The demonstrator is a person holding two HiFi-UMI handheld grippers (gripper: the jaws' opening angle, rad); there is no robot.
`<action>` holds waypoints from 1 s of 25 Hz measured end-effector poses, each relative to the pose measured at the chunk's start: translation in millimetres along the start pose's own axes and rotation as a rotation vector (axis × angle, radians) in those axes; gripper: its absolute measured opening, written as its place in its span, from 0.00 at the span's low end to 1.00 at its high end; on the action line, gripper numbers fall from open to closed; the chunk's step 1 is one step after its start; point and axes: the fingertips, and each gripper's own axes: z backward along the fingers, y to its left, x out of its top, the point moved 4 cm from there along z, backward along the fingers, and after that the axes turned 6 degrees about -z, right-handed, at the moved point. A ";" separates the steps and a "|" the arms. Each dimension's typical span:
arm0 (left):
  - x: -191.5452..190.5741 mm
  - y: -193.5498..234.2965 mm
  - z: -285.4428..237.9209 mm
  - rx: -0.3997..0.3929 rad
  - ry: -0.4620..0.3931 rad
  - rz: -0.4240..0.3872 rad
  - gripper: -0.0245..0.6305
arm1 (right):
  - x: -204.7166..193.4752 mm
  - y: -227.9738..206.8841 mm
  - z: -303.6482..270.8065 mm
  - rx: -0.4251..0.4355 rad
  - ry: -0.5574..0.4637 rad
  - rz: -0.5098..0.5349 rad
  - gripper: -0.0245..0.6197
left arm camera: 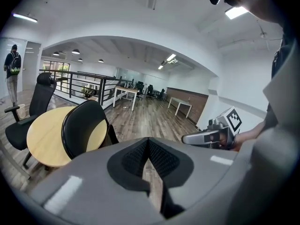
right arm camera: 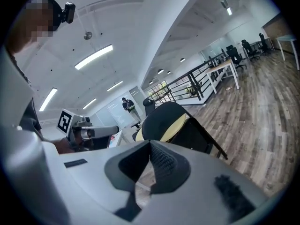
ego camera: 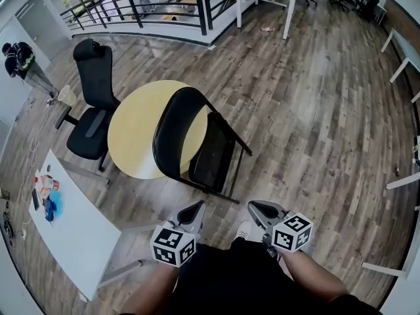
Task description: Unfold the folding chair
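1. Facing the folding chair (ego camera: 213, 157), I am finding it upright ahead of both jaw pairs. It is standing just in front of the round table (ego camera: 131, 133), its tall frame rising past its seat, which looks not yet opened.
2. Keeping my left gripper (ego camera: 195, 207) clenched on nothing, I am pointing it almost straight at the chair's back while well short of it. I am judging this the nearer hand.
3. Holding my right gripper (ego camera: 257, 207) likewise clenched and empty, I am seeing the chair ahead and leftward.
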 end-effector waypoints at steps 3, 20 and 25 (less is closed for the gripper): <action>3.3 -2.0 -14.3 0.010 0.009 0.013 0.05 | 3.5 -17.8 -7.5 0.015 0.012 0.000 0.05; 51.6 110.2 -21.4 0.205 -0.003 -0.102 0.05 | 9.9 -41.4 -67.4 0.010 0.049 -0.021 0.05; 70.1 194.6 -31.7 0.224 0.031 -0.110 0.13 | 26.9 -39.3 -111.9 -0.043 -0.001 -0.053 0.05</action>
